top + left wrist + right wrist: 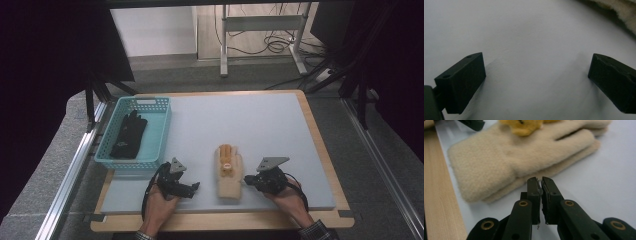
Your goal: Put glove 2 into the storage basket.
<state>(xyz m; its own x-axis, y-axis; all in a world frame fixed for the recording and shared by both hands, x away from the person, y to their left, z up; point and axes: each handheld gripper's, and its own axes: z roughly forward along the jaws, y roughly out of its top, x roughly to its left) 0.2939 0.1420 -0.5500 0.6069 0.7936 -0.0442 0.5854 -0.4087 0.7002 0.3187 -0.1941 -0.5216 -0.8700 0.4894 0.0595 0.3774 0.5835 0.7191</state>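
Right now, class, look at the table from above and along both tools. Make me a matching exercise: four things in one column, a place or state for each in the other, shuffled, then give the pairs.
1. black glove
2. cream glove
3. left tool
4. right tool

A. jaws shut, nothing between them
B. lying in the turquoise basket
C. jaws wide apart over bare mat
D. flat on the mat between both tools

Pairs: 1-B, 2-D, 3-C, 4-A
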